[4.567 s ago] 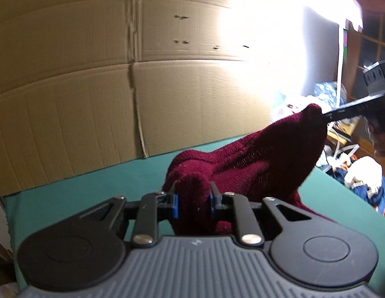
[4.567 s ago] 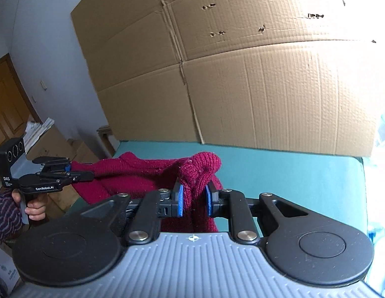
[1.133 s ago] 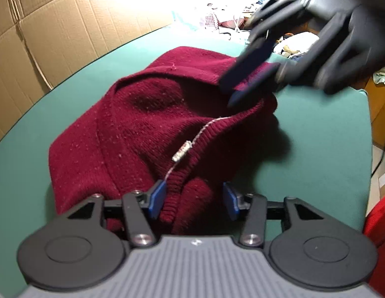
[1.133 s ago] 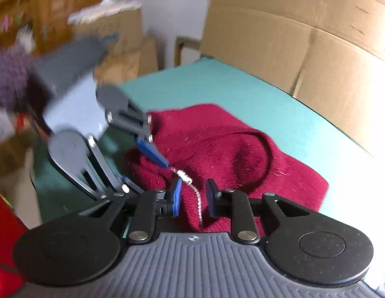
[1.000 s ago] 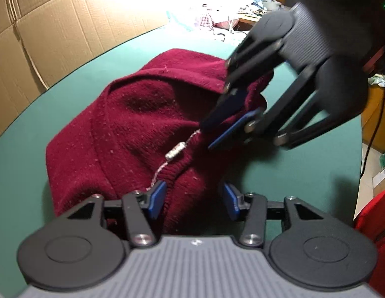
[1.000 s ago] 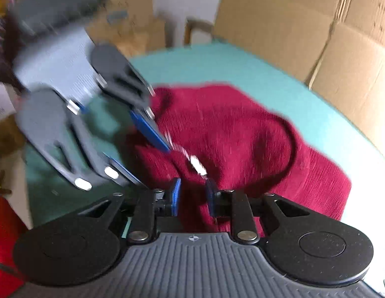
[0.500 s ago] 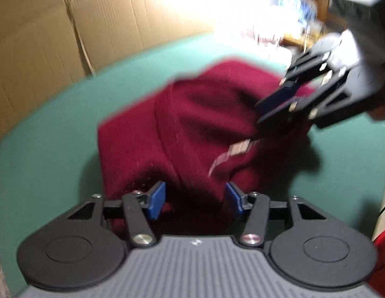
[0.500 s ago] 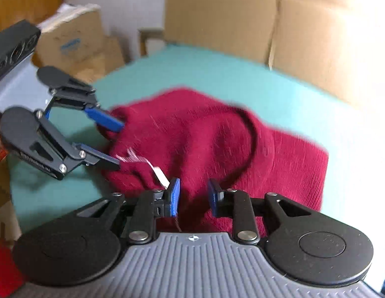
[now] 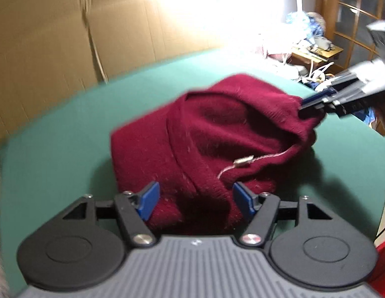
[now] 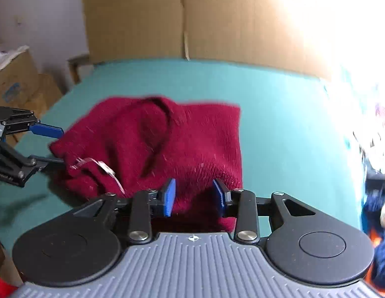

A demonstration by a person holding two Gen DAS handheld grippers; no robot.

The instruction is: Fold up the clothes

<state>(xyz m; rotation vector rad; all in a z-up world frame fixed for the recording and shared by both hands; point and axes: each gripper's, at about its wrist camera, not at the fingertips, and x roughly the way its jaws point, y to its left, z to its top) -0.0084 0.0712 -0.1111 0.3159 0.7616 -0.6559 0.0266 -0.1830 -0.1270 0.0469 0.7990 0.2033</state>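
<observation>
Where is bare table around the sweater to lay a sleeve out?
Bare green table runs between the sweater and the cardboard wall, and along its right edge. The left tool crowds its left side.

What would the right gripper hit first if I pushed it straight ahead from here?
Most likely the maroon sweater: the right gripper is open, with the knit's near edge already between its fingers. Beyond that lies bare green table, then the cardboard backdrop.
</observation>
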